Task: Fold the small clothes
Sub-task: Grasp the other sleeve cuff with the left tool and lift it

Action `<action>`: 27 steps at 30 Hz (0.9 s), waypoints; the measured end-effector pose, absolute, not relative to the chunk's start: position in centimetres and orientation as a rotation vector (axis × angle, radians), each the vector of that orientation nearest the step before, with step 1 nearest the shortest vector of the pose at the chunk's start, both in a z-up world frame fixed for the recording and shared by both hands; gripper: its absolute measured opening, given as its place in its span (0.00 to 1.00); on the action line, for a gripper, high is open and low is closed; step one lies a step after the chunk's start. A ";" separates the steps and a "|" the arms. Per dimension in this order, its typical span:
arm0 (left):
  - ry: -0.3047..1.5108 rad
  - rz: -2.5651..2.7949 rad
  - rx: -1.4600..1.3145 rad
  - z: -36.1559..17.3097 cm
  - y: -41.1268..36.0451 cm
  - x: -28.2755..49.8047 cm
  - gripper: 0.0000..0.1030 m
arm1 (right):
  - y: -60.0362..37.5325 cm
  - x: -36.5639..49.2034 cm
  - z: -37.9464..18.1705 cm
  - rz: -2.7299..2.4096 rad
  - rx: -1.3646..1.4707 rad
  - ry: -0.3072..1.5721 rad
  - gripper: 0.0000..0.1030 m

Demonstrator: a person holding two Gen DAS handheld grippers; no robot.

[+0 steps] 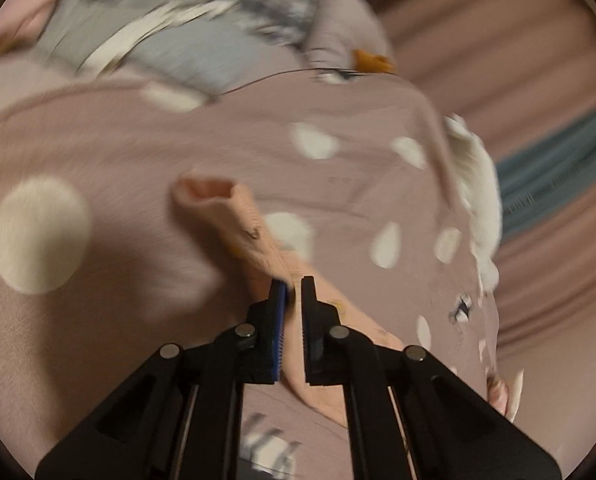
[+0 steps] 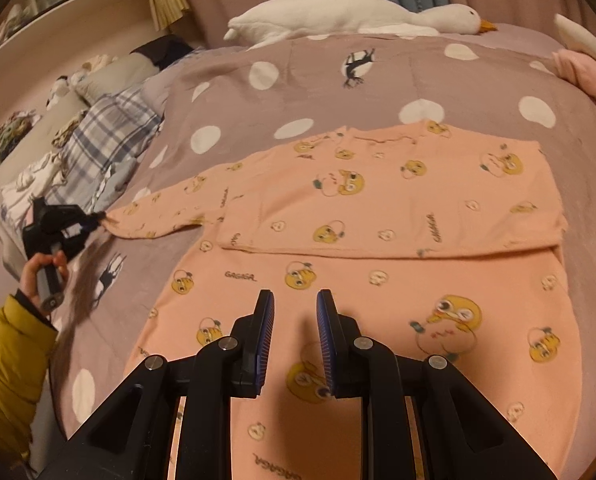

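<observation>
- Pink top is lying spread out on the bed, on a purple cover with big white dots.
- It is looking soft, thin and light, so I think it is going to bend and flop wherever it is being lifted, and it is not going to break.
- Thin cloth like this is likely going to slide and wrinkle, so slow pulling seems best.
- Good places for holding it are the ends and edges: the sleeve cuff, the hem and the corners. Grabbing the middle would probably be bunching it up.
- The sleeve is sticking out to the side, away from the body of the top.
- The left gripper is pinching the end of that sleeve, with its two fingers squeezed together on the cloth. A hand in a yellow puffy sleeve is holding it.
- The right gripper is hovering over the lower part of the top. Its fingers are sitting a little apart and nothing is between them.
- The top is showing lots of little yellow cartoon faces wearing headphones, and small dark words.
- One part of the top is already lying folded over, making a straight edge across the middle.
- A white toy goose is resting at the far side of the bed, well apart from the top.
- A checked blanket is lying off to one side.
</observation>
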State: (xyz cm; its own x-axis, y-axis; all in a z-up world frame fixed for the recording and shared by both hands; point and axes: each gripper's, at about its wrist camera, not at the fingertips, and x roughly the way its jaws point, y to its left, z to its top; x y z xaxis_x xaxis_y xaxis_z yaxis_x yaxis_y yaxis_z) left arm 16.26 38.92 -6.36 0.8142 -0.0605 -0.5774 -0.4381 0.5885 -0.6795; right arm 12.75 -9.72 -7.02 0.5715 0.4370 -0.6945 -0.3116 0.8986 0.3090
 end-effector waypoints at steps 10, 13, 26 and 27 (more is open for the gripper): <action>0.584 -0.023 -0.581 1.5 25.0 19.7 0.04 | -12.8 10.6 -6.7 0.407 0.222 0.829 0.21; 0.616 -0.127 -0.539 1.6 20.0 20.7 0.04 | -13.8 10.2 -7.0 0.391 0.258 0.830 0.22; 0.608 0.136 -1.080 -7.6 31.7 15.7 0.62 | -14.4 10.4 -8.4 0.371 0.286 0.870 0.38; 0.587 0.179 -1.118 -8.5 33.6 14.5 0.61 | -14.3 10.6 -8.7 0.369 0.289 0.880 0.38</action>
State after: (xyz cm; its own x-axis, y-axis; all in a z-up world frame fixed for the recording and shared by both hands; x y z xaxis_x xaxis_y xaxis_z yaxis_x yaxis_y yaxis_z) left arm 14.46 33.62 -8.52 0.8358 -0.1517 -0.5277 -0.4203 0.4415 -0.7927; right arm 10.63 -14.25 -8.72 0.5813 0.4280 -0.6920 -0.1939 0.8989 0.3930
